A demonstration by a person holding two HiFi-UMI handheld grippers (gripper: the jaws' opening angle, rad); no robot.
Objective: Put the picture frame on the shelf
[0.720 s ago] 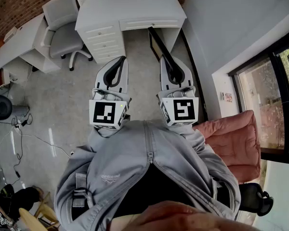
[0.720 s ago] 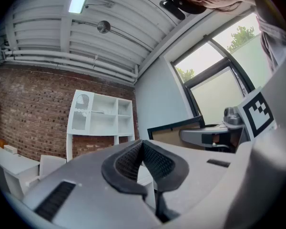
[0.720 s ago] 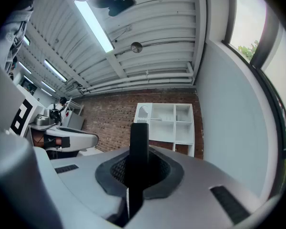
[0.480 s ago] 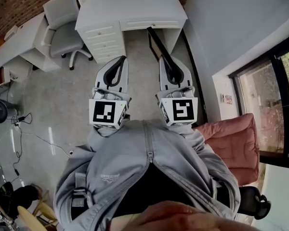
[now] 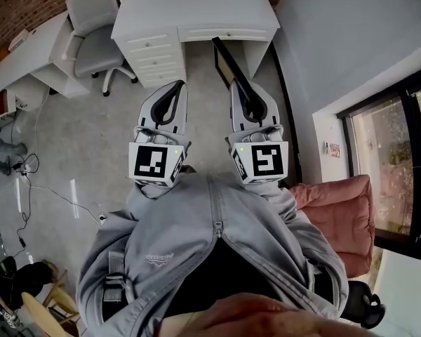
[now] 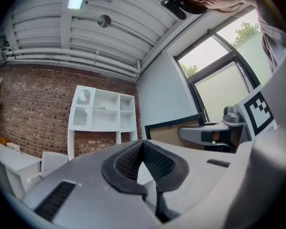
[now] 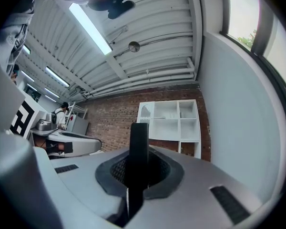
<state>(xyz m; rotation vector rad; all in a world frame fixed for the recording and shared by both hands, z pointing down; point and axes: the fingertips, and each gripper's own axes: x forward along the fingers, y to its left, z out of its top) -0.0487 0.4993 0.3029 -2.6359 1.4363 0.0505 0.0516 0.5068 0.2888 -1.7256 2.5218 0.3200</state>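
The picture frame, thin with a black edge and a brown back, juts forward from my right gripper, which is shut on its edge. In the right gripper view the frame's black edge stands upright between the pads. The left gripper view shows the frame at the right. My left gripper is level beside it, shut, with nothing between its jaws. The white shelf with open compartments stands ahead against the brick wall, above a white desk; the left gripper view shows the shelf too.
A grey office chair stands left of the desk, with another white desk beyond it. A pink armchair and a window are on the right. Cables lie on the floor at the left. A grey wall runs along the right.
Both grippers keep the same pose and the frame stays gripped. The room has slid a little in the head view: the pink armchair has shifted down, the chair and desk slightly right.
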